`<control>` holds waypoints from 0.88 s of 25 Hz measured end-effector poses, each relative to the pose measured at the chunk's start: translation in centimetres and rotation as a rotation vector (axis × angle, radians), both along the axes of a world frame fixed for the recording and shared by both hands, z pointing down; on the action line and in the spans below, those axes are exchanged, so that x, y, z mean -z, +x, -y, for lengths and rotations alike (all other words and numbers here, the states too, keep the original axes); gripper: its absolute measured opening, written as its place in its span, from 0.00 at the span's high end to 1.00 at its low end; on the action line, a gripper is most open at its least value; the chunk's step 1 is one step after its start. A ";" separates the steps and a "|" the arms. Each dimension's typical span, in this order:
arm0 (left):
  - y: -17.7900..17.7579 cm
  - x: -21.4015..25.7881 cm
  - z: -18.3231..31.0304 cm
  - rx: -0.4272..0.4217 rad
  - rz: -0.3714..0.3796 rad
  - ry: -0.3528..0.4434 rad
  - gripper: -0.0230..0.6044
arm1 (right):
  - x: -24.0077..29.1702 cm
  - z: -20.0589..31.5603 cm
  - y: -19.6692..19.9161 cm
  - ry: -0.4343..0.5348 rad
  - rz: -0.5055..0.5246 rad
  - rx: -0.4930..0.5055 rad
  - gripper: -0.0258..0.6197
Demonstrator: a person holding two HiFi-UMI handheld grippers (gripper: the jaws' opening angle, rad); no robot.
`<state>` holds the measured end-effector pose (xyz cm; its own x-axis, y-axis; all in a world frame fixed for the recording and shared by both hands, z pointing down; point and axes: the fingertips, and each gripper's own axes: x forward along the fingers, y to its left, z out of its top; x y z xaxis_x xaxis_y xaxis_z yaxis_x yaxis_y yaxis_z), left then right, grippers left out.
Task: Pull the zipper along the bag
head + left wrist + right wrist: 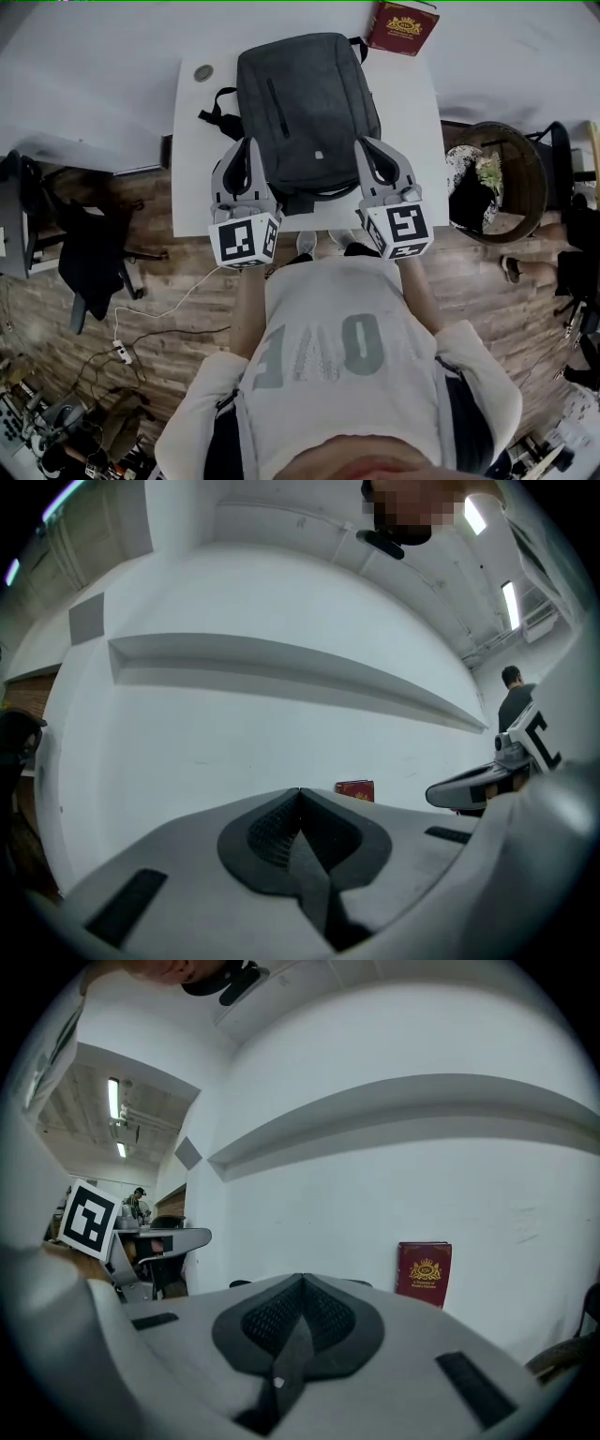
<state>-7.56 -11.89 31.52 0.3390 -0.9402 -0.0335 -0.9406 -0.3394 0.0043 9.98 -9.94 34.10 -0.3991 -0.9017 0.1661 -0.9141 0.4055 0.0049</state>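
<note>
Head view: the grey backpack (305,103) lies on the table (202,131), its long axis running away from the person. It sits between the left tool (249,145) and right tool (364,142), both closed empty and equally near.

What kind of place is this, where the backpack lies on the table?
Probably an office or lab workroom: a white table with a black office chair beside it, and loose cables on the wood floor.
</note>
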 end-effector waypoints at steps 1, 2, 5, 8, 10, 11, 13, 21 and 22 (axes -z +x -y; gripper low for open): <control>-0.2 0.0 0.1 0.012 0.001 0.003 0.92 | 0.0 0.2 0.1 0.000 0.000 0.002 0.92; -0.4 -0.1 0.2 0.023 0.003 0.005 0.92 | -0.1 0.4 0.2 -0.001 0.001 0.005 0.92; -0.8 -0.3 0.3 0.048 0.019 0.002 0.92 | -0.3 0.7 0.4 -0.008 0.005 0.009 0.92; -1.0 -0.4 0.5 0.061 0.030 -0.002 0.92 | -0.6 0.9 0.5 -0.016 0.011 0.012 0.92; -1.2 -0.4 0.5 0.071 0.029 -0.001 0.92 | -0.7 1.2 0.4 -0.022 0.016 0.021 0.92; -1.4 -0.3 0.6 0.077 0.029 0.000 0.92 | -0.7 1.3 0.3 -0.023 0.017 0.026 0.92; -1.8 -0.3 0.8 0.088 0.034 0.000 0.92 | -0.7 1.8 0.0 -0.024 0.019 0.035 0.92; -4.3 -1.2 1.9 0.142 0.066 -0.034 0.92 | -1.3 3.9 -1.5 -0.037 0.008 0.089 0.92; -4.6 -1.2 1.9 0.144 0.063 -0.035 0.92 | -1.3 4.1 -1.7 -0.036 0.005 0.093 0.92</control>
